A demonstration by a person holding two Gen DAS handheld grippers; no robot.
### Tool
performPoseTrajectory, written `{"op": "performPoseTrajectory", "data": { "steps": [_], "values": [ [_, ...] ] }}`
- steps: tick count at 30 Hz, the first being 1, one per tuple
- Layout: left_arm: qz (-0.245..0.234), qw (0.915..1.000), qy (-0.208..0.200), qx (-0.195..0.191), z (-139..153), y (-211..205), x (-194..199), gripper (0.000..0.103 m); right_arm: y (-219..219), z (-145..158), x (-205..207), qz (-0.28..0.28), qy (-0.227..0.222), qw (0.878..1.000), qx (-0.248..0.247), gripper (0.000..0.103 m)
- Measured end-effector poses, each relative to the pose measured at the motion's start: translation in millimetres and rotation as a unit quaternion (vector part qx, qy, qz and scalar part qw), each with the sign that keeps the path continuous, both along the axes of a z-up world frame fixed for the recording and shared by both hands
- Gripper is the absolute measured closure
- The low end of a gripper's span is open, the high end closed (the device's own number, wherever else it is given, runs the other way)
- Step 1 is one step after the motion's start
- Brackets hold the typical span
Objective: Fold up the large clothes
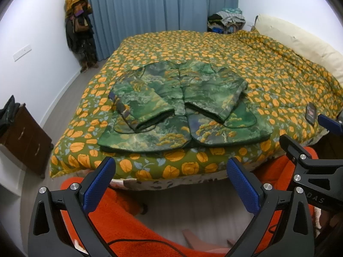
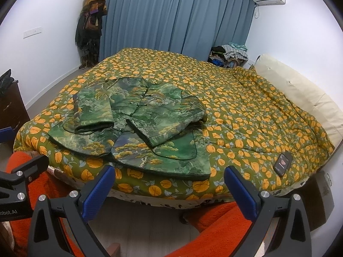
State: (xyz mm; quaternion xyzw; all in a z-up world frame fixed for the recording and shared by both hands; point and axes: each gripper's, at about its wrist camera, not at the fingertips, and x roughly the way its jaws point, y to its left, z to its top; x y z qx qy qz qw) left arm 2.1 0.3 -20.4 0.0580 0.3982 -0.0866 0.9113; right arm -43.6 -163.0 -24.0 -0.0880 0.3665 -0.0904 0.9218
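A green landscape-print jacket (image 1: 182,105) lies flat on the bed near its front edge, front side up, both sleeves folded in across the body. It also shows in the right wrist view (image 2: 137,126). My left gripper (image 1: 171,184) is open and empty, held back from the bed's front edge, below the jacket's hem. My right gripper (image 2: 169,190) is open and empty, also short of the bed edge, in front of the jacket's right hem corner. The right gripper's body shows at the right of the left wrist view (image 1: 310,162).
The bed has a green quilt with orange flowers (image 1: 268,81). A phone (image 2: 283,163) lies on the quilt near the front right. A cream headboard (image 2: 300,92) is at right. A dark dresser (image 1: 23,132) stands left. Blue curtains, hanging coats (image 1: 79,27) and a clothes pile (image 2: 231,53) are behind.
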Motion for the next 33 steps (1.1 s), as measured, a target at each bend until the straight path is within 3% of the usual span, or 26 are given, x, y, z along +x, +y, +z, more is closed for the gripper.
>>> {"op": "performPoseTrajectory", "data": {
  "steps": [33],
  "values": [
    [0.013,0.9999,-0.011,0.003,-5.7,5.5,-3.8,0.000,6.3,-9.1,-1.2,0.010,0.005,1.000,0.004,0.000]
  ]
}}
